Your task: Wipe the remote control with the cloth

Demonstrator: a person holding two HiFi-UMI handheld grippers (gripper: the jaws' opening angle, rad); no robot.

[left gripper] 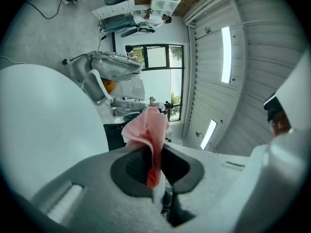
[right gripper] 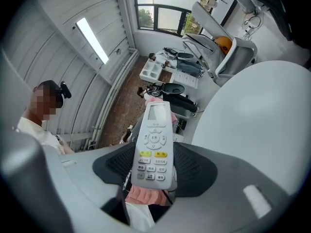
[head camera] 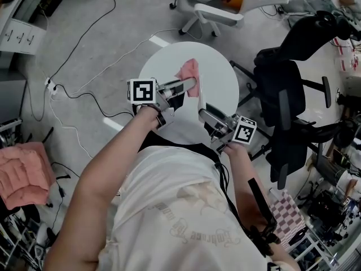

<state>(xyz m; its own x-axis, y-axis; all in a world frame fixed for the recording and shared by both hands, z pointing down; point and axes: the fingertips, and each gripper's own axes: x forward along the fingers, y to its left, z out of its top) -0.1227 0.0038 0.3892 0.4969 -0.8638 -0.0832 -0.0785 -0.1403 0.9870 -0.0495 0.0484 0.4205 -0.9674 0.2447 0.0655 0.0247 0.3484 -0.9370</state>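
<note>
- Over the round white surface point(head camera: 221, 75), I count two tools, one cloth and one remote control, all held up off it.
- One left tool point(head camera: 192, 83) point(left gripper: 151, 152) is reached forward on a bent arm and points across to the right. Its jaws are pinched nearly together on a fold of the pink cloth point(head camera: 189, 69) point(left gripper: 148, 125), which bunches out past the tips.
- One right tool point(head camera: 204, 114) point(right gripper: 155, 165) comes in from lower right, angled up and left towards the other. Its jaws are closed on the lower, button end of the white remote control point(head camera: 199, 92) point(right gripper: 154, 147). The screen end sticks out beyond them.
- From the head view the remote stands edge-on, its far end just beside the cloth. Whether the two touch, I cannot tell.
- Around the surface: one white chair point(head camera: 217, 10) beyond it, a black chair point(head camera: 282, 92) to the right, and loose cables point(head camera: 79, 89) on the grey floor.
- One folded pink towel point(head camera: 22, 176) lies well apart at the left edge.
</note>
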